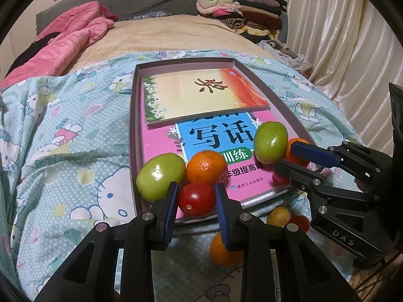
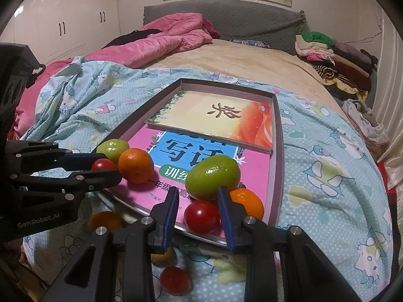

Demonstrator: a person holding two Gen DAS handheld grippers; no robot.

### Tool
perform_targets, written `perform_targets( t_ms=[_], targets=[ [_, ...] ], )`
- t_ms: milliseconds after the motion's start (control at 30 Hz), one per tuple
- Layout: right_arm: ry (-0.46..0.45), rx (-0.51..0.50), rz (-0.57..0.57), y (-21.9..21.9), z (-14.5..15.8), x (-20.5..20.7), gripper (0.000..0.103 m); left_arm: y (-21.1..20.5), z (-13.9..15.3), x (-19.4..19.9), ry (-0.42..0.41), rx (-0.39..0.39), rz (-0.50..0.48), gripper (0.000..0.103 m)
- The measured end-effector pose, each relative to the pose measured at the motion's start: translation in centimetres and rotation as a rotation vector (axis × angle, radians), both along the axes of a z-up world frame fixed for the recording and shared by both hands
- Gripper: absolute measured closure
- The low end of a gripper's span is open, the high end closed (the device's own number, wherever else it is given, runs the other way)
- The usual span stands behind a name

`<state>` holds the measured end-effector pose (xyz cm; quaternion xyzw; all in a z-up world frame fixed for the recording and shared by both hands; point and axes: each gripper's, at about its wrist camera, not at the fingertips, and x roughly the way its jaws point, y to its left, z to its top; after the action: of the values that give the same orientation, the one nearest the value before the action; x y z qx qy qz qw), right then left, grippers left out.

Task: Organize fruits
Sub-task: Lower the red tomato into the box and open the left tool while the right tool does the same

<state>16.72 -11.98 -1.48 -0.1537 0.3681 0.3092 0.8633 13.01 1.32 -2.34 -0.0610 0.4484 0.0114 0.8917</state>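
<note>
Left gripper (image 1: 195, 197) is clamped on a small round red tomato (image 1: 196, 199) over the shallow grey cardboard tray's (image 1: 134, 136) near-left corner. Right gripper (image 2: 197, 210) is closed on a second red tomato (image 2: 201, 217) at the near-right corner. Each tomato is seated straight ahead between its pads, above the pink book cover (image 1: 156, 141). Loose fruit on the patterned bedsheet (image 2: 327, 176) is shown differently per view: a yellowish fruit (image 1: 278, 216) is seen only from the left wrist.

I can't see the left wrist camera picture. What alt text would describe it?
The left gripper is closed on a red cherry tomato over a shallow box of books on a bed, beside a green fruit and an orange.
</note>
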Motion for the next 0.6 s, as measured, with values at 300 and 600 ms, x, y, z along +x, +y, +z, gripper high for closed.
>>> perform_targets(
  t_ms=[300, 600],
  targets=[
    [-0.012, 0.033, -0.001, -0.38, 0.58, -0.43, 0.06, 0.28, 0.1, -0.07, -0.006, -0.02, 0.006, 0.073],
    [-0.008, 0.059, -0.014, -0.9, 0.85, -0.27, 0.058, 0.5, 0.12, -0.15, -0.007, -0.04, 0.01, 0.073]
  ],
)
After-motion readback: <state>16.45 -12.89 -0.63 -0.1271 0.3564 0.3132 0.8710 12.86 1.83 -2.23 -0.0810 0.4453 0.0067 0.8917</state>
